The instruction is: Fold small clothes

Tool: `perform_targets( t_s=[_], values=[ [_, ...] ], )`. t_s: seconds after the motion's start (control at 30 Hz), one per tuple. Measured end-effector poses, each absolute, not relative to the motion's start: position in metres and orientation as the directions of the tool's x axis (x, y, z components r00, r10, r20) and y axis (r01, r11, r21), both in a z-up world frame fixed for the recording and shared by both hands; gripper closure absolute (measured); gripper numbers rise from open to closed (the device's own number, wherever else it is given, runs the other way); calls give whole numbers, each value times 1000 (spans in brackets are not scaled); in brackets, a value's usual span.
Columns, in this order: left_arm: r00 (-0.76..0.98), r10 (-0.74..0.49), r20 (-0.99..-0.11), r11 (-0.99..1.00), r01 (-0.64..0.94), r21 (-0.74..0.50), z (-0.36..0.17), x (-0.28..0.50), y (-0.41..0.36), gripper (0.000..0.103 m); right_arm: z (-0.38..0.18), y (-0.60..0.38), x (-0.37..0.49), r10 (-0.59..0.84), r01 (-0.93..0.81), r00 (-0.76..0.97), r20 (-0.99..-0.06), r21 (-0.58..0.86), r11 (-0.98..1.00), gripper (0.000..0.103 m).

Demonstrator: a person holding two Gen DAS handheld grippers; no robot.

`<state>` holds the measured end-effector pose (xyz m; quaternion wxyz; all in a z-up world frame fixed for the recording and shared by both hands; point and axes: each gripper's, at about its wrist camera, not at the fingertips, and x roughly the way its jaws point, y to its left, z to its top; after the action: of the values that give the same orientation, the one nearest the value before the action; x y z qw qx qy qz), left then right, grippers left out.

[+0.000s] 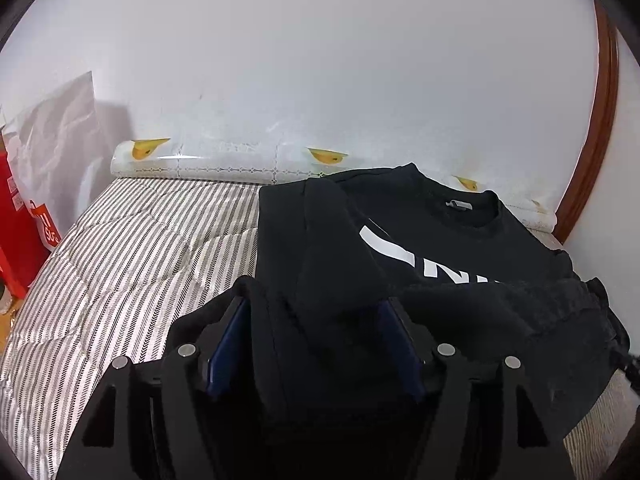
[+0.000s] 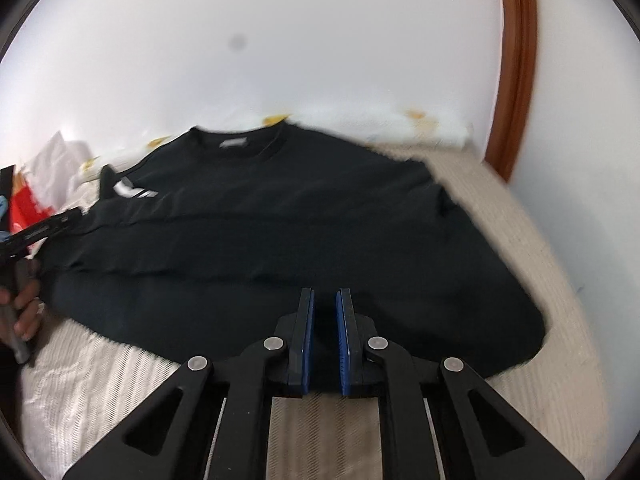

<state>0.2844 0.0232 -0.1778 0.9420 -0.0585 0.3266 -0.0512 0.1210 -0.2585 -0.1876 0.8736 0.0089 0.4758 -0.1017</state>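
My black sweatshirt [image 2: 280, 216] lies flat on the striped bed [image 1: 120, 248], collar toward the wall-side edge, long axis running sideways. Left gripper [image 1: 316, 320] pinches a folded sleeve; right gripper [image 2: 324, 312] hovers nearly closed, empty (view blurred).

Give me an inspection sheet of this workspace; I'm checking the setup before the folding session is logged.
Surface: striped bedcover, bare to the left of the garment.
Job's things: black sweatshirt with white lettering, spread with its collar toward the wall; a sleeve or side panel lies folded over its front in the left wrist view.
Clutter: red carton and a pale plastic bag at the bed's far left.
Grippers: left gripper has bunched black fabric between its jaws; right gripper has its jaws nearly together with nothing between them, above the hem.
Cables: nothing seen.
Surroundings: white wall, patterned roll at its foot, brown wooden trim to the right.
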Motion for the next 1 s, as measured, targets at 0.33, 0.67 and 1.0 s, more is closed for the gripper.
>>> perform_targets(
  t_s=[0.33,0.67,1.0],
  values=[
    [784,-138,-605,988,65,-140,-177,284,22,37,-210,-264,135,-168,264,506,-846,-34,964,92],
    [788,-153,-597,987,98,-124,-173,266,20,37,-209,-275,163,-170,294,513,-841,-14,956,92],
    [749,-204,-630,979,170,-115,-173,225,17,37,-212,-286,198,-166,324,520,-838,13,946,92]
  ],
)
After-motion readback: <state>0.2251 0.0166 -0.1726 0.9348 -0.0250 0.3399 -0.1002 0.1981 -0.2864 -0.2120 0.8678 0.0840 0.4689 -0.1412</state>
